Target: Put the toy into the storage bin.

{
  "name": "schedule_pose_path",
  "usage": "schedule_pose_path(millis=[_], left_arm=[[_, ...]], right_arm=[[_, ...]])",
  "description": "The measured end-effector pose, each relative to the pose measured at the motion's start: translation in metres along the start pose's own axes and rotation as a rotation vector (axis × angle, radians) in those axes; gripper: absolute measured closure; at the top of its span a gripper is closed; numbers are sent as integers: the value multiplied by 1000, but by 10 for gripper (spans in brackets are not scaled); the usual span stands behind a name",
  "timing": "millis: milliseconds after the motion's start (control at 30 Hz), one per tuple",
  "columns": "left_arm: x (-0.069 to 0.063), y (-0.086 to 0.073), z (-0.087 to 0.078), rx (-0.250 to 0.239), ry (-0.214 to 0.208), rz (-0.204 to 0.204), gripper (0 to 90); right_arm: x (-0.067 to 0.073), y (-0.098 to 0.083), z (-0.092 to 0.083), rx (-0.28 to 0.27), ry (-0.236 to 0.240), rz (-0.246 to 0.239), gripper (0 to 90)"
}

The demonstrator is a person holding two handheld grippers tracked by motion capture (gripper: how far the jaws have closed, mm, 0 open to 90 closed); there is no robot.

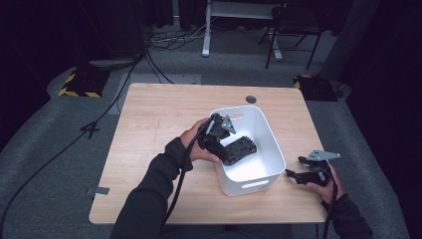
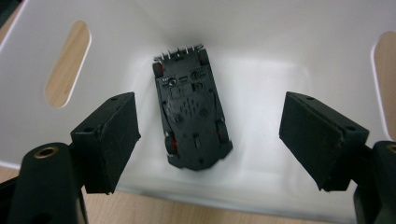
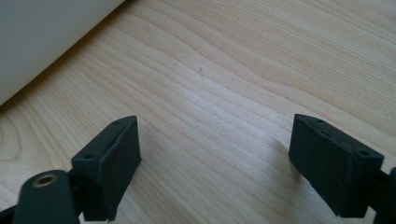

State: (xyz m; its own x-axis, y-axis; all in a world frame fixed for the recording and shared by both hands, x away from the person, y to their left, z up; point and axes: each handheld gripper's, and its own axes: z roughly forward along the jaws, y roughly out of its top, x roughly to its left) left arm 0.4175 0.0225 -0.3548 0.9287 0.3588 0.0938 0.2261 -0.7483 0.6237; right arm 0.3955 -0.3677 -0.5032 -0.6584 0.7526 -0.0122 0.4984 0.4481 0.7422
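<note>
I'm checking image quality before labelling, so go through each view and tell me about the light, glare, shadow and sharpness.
High view: table evenly lit, surroundings nearly black, detail soft. Left gripper view: white bin glares at its floor, the upturned toy car stays fairly sharp, the near pads blur. Right gripper view: wood grain crisp, a pale sheen mid-frame, faint shadows beside the right gripper, bin wall greyish and dim.

One bin (image 1: 272,149), one toy car (image 2: 192,114).

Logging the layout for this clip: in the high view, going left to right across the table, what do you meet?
Left hand holding the left gripper → white bin with the black toy car lying inside → right gripper, held over bare table.
</note>
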Motion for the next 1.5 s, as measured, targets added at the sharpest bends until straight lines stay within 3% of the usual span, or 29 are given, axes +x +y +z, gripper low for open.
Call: schedule_pose_path(millis=[167, 300, 433, 633, 1067, 1200, 1400, 1500], left_arm=[[2, -2, -5, -36, 48, -24, 190], [4, -6, -12, -112, 106, -59, 194], [6, -8, -17, -151, 150, -88, 193], [10, -13, -26, -210, 179, -122, 193], [15, -26, -43, -266, 271, -141, 190], [15, -29, -46, -297, 287, -180, 185], [18, -34, -53, -296, 316, -188, 181], [20, -38, -55, -277, 350, -174, 177]], right_arm=[[0, 0, 0, 1, 1, 1, 165], [0, 0, 0, 0, -1, 3, 166], [0, 0, 0, 0, -1, 4, 166], [0, 0, 0, 0, -1, 4, 165], [0, 0, 0, -1, -1, 4, 165], [0, 0, 0, -1, -1, 4, 166], [0, 0, 0, -1, -1, 4, 166], [0, 0, 0, -1, -1, 4, 165]])
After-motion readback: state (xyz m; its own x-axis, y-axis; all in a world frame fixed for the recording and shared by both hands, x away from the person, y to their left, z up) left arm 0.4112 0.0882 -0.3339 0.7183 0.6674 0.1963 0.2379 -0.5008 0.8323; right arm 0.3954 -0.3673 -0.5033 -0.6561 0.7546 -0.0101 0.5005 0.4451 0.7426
